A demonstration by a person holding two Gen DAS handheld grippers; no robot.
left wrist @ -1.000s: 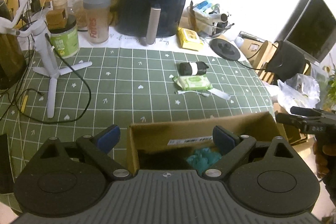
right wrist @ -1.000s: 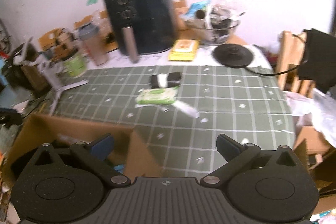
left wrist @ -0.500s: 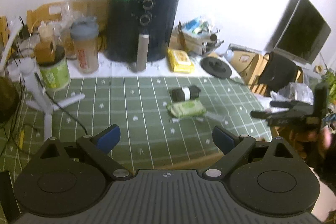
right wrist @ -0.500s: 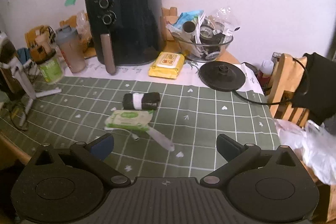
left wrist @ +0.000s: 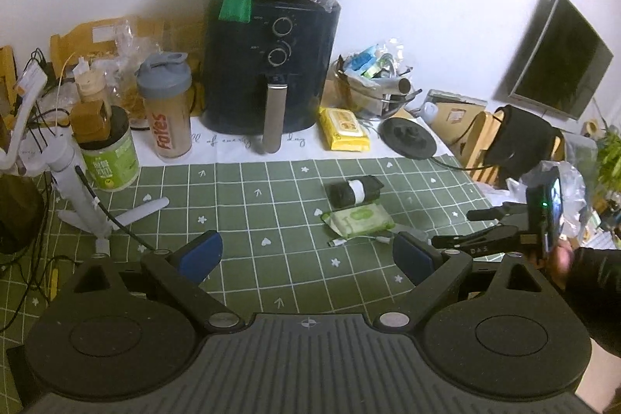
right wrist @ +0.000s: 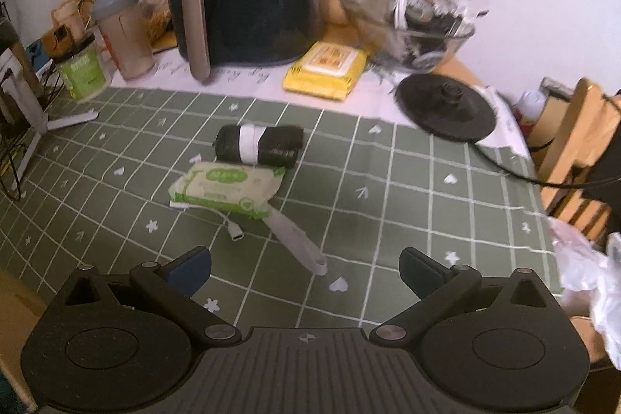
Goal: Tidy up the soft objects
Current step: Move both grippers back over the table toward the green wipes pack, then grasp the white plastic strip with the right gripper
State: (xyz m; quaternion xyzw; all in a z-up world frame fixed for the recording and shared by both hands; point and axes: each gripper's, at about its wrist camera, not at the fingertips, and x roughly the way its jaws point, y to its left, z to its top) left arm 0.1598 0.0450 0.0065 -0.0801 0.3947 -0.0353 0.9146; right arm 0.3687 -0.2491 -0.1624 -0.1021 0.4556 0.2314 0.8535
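I hold both tools wide and empty above the bench [right wrist: 427,181], my right tool [right wrist: 305,268] nearer the green wipes pack [right wrist: 227,187], which lies ahead and slightly left, long axis crosswise, touching the black roll [right wrist: 258,144] behind it.

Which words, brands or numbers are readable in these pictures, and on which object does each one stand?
"Fores", or close to it, in red: shaker bottle.
"D.A.S.": side of the right gripper.
Cursive line on the white cloth: only "of" and "day" are clear.
Too small or blurred: green jar, green wipes pack, yellow wipes pack, air fryer dial markings.
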